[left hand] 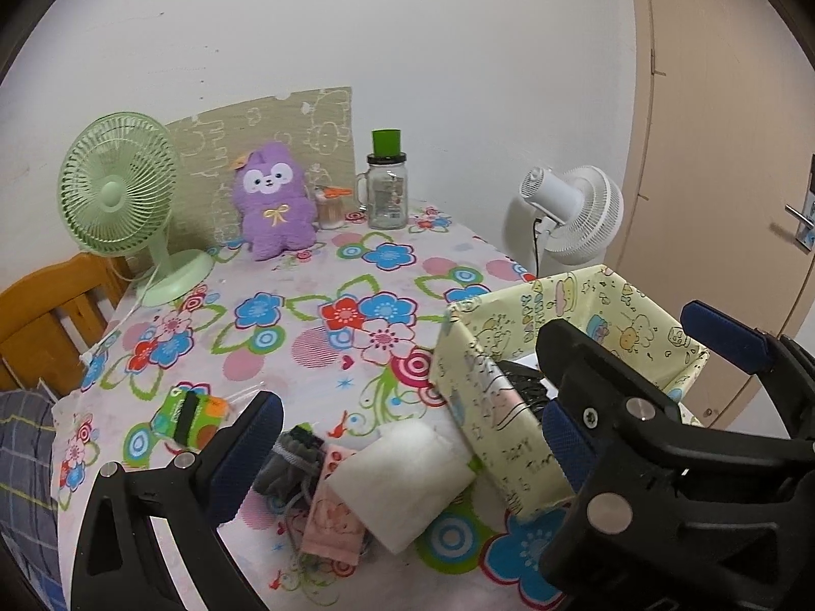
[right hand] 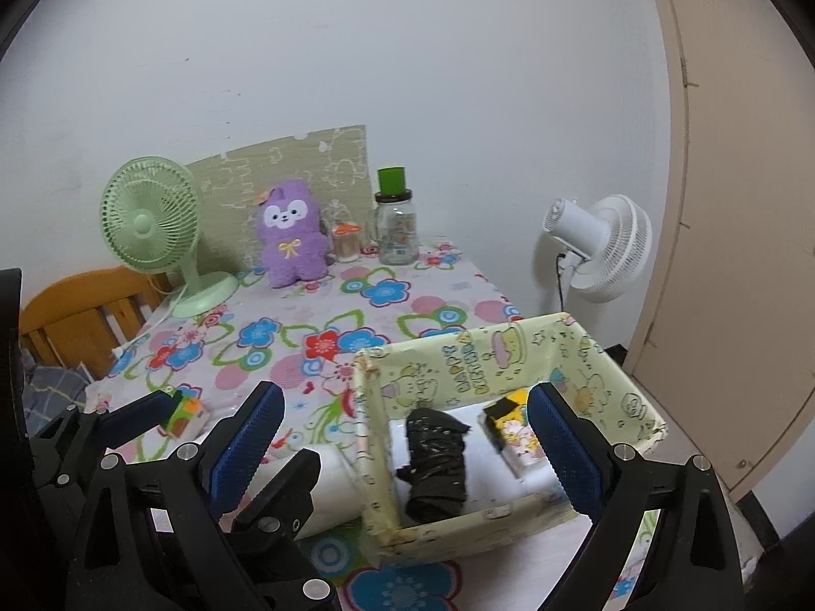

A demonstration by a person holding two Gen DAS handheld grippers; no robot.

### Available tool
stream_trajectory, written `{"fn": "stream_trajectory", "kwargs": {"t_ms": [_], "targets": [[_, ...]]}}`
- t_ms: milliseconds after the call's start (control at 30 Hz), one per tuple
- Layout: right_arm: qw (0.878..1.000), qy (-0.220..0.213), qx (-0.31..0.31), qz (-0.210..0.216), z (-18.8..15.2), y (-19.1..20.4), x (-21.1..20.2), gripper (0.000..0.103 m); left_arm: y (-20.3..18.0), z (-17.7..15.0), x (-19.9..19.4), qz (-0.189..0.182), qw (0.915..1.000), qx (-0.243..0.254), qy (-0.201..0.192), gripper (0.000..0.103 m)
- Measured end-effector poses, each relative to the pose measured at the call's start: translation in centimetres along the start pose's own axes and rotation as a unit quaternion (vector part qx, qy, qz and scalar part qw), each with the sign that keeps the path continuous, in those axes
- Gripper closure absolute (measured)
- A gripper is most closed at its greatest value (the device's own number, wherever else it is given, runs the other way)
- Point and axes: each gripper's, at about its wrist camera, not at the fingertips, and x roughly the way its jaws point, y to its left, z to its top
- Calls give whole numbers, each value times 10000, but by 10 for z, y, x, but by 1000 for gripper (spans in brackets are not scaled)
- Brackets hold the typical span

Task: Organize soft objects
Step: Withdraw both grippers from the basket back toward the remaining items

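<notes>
A flowered table [left hand: 316,275] carries a pale yellow cartoon-print box [left hand: 489,356] at the front right. To the left of the box lie a white foam pad [left hand: 402,478], a grey knitted piece [left hand: 290,458], a pink packet [left hand: 331,514] and a green-orange packet [left hand: 191,417]. My left gripper [left hand: 407,443] hangs open above the foam pad. My right gripper [right hand: 405,438] stands open over the box [right hand: 458,366], which holds a black crumpled item [right hand: 435,463] and a yellow cartoon packet [right hand: 509,433]. A purple plush [left hand: 272,198] sits upright at the back.
A green desk fan [left hand: 122,193] stands at the back left, with a glass jar [left hand: 387,193] with a green lid and a small holder [left hand: 331,209] beside the plush. Off the table are a white fan [left hand: 575,219], a wooden chair [left hand: 46,315] and a door [left hand: 738,153].
</notes>
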Motion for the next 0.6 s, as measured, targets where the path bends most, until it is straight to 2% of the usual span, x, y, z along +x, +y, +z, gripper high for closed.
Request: {"fn": "stream_trajectory", "kwargs": {"t_ms": [600], "targets": [[9988,-55,-114,464,-10,41,-8,5,47,-18,-20,320,9988,-321,-171,1]]}}
